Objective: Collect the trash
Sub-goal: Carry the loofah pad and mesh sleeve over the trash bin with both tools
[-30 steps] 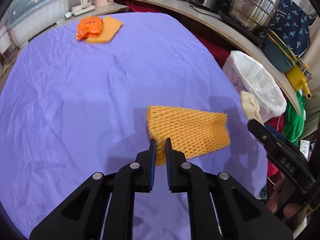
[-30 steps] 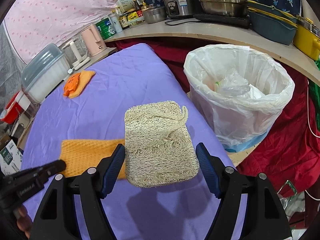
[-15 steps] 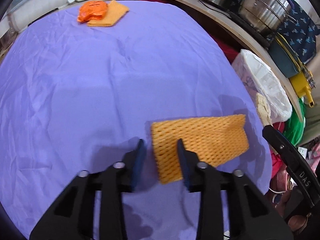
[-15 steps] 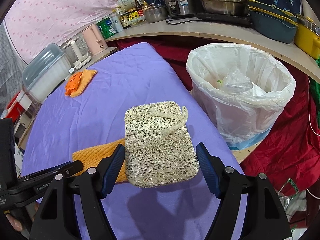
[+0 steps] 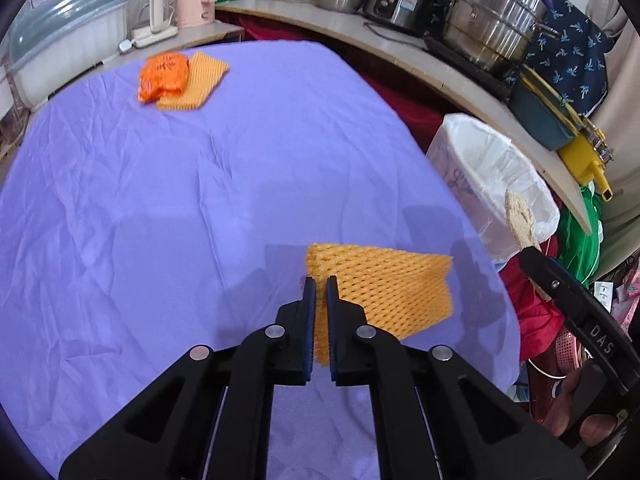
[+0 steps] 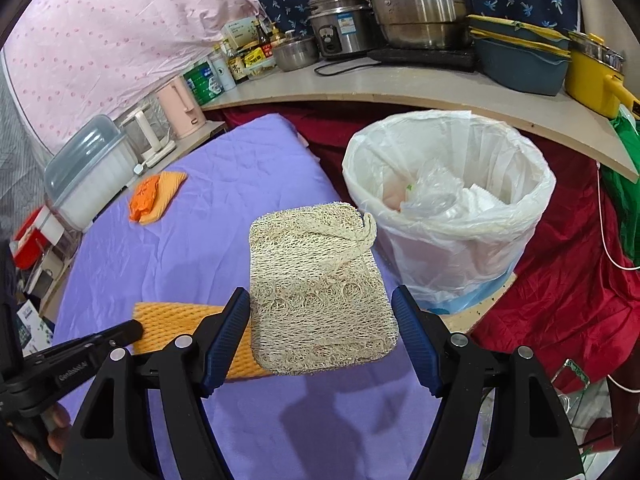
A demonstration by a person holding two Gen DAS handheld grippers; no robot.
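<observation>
Left wrist view: left gripper (image 5: 321,286) just clenched on orange foam net (image 5: 384,290) at purple table (image 5: 160,200) near edge; right gripper (image 6: 322,312) grasping loofah pad (image 6: 320,292) beside bin (image 6: 448,216).

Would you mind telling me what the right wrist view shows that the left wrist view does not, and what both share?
Only the right wrist view shows the bin's contents, crumpled clear plastic, and the flat face of the loofah pad in the right gripper. Only the left wrist view shows the left gripper shut on the edge of the orange foam net. Both show the purple cloth and the far orange wrapper.
</observation>
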